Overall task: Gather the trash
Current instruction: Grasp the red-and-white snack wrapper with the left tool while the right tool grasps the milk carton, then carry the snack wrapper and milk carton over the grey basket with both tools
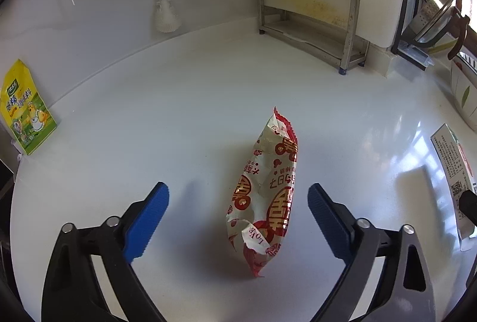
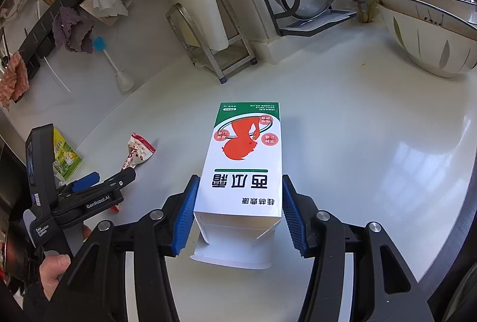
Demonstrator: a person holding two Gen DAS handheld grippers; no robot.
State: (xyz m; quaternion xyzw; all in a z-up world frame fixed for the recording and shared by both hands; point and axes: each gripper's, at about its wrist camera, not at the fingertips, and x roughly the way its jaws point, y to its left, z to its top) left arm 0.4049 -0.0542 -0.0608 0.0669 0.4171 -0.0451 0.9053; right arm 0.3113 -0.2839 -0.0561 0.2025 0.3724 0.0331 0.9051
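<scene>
**Two grippers, two pieces of trash on the white counter**

Left wrist view. Left gripper [image 1: 238, 203] held low over the white countertop [image 1: 179, 113], its blue-padded fingers [image 1: 147, 220] spread wide apart. Crumpled red-and-white snack wrapper [image 1: 265, 191] lies on the counter between the two fingers, nearer the right one, touching neither. Torn end of the wrapper points toward the camera. Yellow-green seasoning packet [image 1: 25, 110] stands against the wall at far left. White bottle brush [image 1: 165, 3] with blue tip leans on the back wall. Empty metal rack [image 1: 313, 15] sits in the corner. An edge of a printed box [image 1: 450, 170] shows at the right margin.

Right wrist view. Right gripper [image 2: 238, 211] is open, and its fingers [image 2: 186, 220] bracket the near end of a white carton [image 2: 243, 164] with green top and red figure. The carton lies flat on the counter, its near flap open. The left pad looks to be at the carton's side wall; the right pad stands slightly off it. No clamp is visible. The left gripper [image 2: 98, 185] appears at left, held in a hand [image 2: 53, 271], with the wrapper [image 2: 138, 150] just beyond its fingertips. A patterned bowl [image 2: 429, 36] sits at far right, well apart from the carton.
</scene>
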